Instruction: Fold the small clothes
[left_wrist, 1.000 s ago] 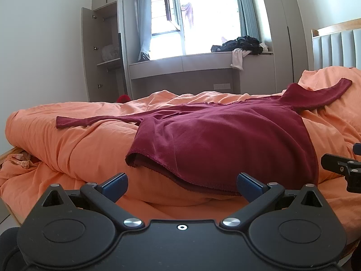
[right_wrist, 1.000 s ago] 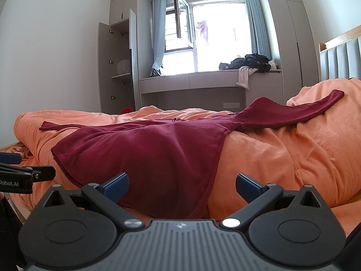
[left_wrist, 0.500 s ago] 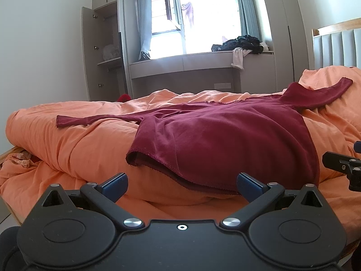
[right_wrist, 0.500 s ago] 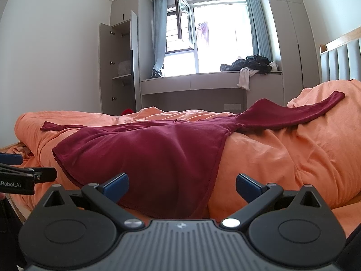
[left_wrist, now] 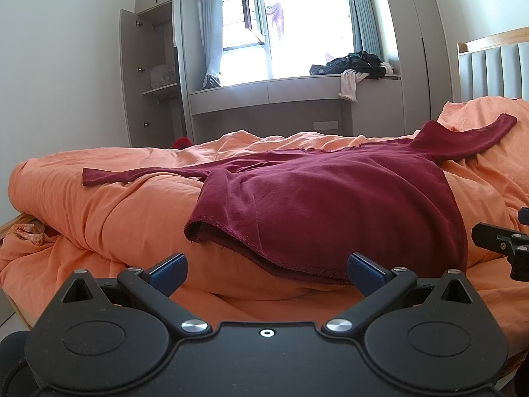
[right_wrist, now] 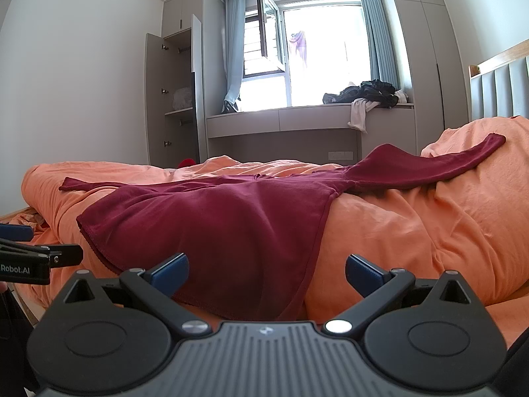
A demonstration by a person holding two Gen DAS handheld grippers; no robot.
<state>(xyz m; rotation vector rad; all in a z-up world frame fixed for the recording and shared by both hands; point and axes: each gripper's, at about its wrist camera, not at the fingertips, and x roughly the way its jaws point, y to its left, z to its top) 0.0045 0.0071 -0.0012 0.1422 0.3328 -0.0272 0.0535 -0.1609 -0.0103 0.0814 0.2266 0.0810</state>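
A dark red long-sleeved shirt (left_wrist: pixel 324 198) lies spread flat on the orange duvet (left_wrist: pixel 99 205), sleeves stretched out left and right; it also shows in the right wrist view (right_wrist: pixel 215 221). My left gripper (left_wrist: pixel 264 269) is open and empty, just short of the shirt's near hem, which sags over the duvet's edge. My right gripper (right_wrist: pixel 266 273) is open and empty in front of the hem's right corner. Each gripper's tip shows at the edge of the other's view.
The orange duvet (right_wrist: pixel 413 231) is bunched and lumpy over the bed. A padded headboard (left_wrist: pixel 492 69) stands at the right. A window seat with a pile of dark clothes (left_wrist: pixel 353 63) and an open wardrobe (left_wrist: pixel 152 76) lie beyond the bed.
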